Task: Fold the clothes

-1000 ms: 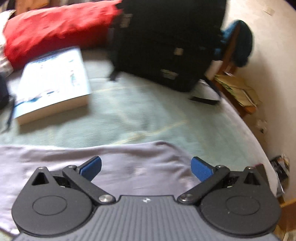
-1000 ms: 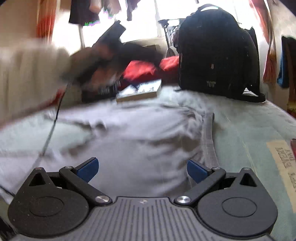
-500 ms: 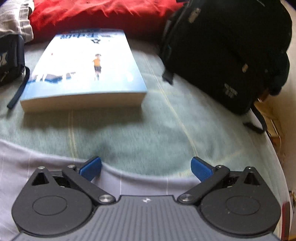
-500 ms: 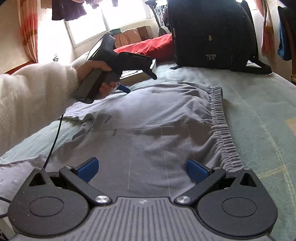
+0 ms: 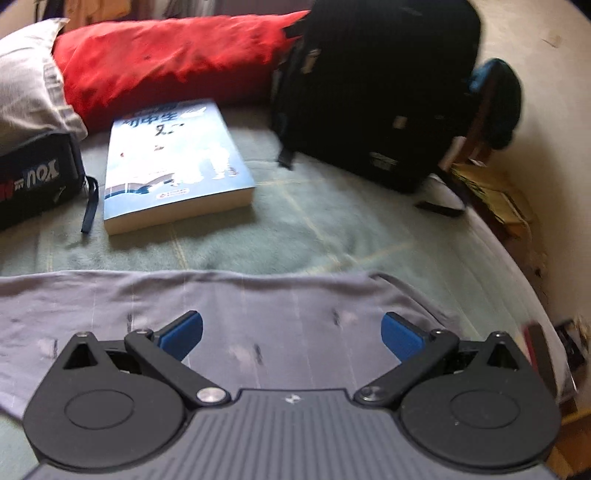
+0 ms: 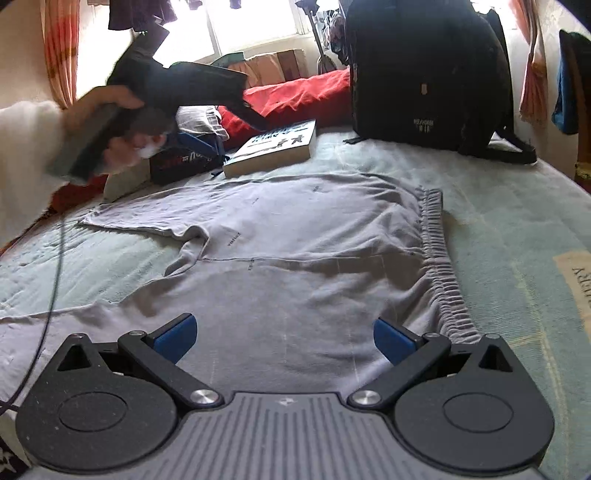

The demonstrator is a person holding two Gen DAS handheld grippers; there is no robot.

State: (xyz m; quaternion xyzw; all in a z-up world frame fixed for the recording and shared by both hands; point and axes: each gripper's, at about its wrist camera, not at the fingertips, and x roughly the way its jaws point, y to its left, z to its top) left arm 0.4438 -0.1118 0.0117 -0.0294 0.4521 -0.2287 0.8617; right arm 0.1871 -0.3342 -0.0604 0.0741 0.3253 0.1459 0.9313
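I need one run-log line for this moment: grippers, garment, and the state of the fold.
left gripper: open, over grey shorts | right gripper: open, near elastic waistband | shorts: flat on bed, unfolded | fold: not started

My left wrist camera: low, close over far edge of flat grey cotton shorts (image 5: 258, 314), facing bed's head, blue-covered paperback book (image 5: 173, 162) and big black fabric backpack (image 5: 373, 92) near ahead. My right wrist camera: low at near end of same shorts (image 6: 295, 266), looking along their length toward bright window (image 6: 255, 22). Both views share shorts, book (image 6: 273, 147), backpack (image 6: 424, 74), long red pillow (image 5: 173, 55).
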